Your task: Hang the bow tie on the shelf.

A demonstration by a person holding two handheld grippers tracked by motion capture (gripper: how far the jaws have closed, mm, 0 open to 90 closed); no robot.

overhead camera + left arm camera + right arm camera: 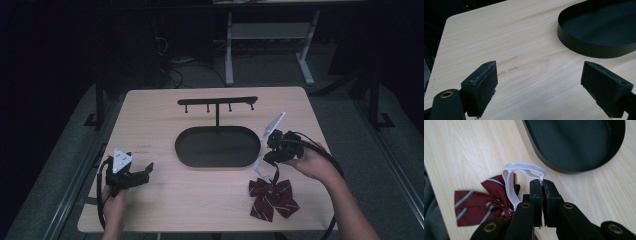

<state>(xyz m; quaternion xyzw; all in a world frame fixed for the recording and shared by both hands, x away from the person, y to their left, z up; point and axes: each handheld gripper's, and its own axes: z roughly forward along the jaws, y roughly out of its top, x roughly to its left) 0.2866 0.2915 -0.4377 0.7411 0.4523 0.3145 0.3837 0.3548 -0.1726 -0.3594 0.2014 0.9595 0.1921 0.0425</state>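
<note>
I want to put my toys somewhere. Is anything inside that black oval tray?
The black oval tray holds nothing loose; a thin post rises at its back edge, carrying a hook bar. In the right gripper view the jaws cover a small part of it.

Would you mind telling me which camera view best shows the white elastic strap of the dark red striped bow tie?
The right gripper view: the white elastic strap loops up close, pinched in the right gripper. The high view shows it small and faint.

Left gripper [145, 171] rests at the table's front-left corner, jaws wide apart; right gripper [264, 160] hangs pinched closed.
</note>
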